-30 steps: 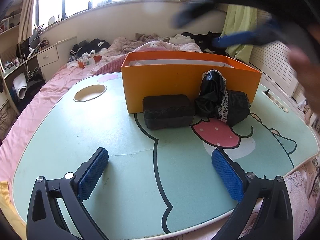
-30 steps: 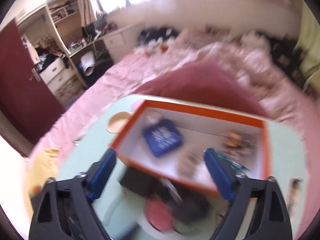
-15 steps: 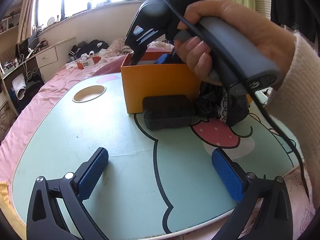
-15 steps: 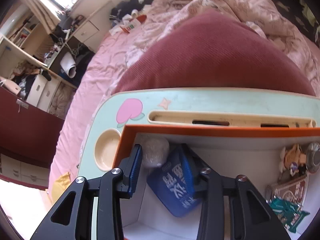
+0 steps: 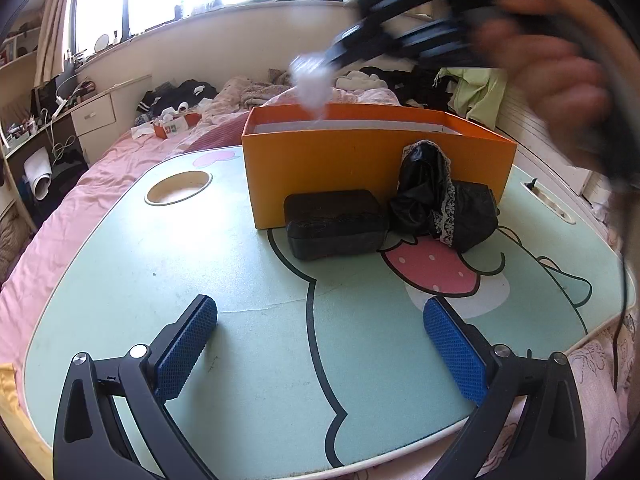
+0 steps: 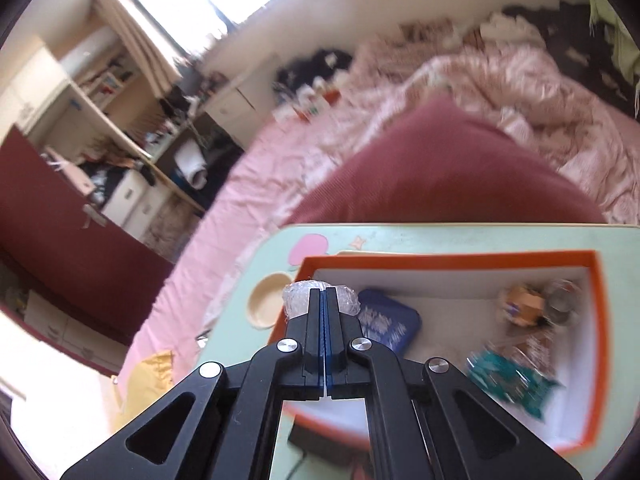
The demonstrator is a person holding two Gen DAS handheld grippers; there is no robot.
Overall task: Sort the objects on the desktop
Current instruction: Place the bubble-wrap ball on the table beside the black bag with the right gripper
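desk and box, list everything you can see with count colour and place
lap desk: one, mint green with cartoon print, on the pink bed
box: one, orange, white inside, far side of desk
case: one, black, on desk against the box front
lace-trimmed pouch: one, black, right of the case
blue packet: one, inside box
teal packet: one, inside box
small items: several, blurred, box corner
plastic-wrapped wad: one, clear whitish, above the box
cushion: one, dark red, behind desk
left claw: open, empty, above the desk
right claw: shut on the wad
hand: one, blurred, holding the right claw
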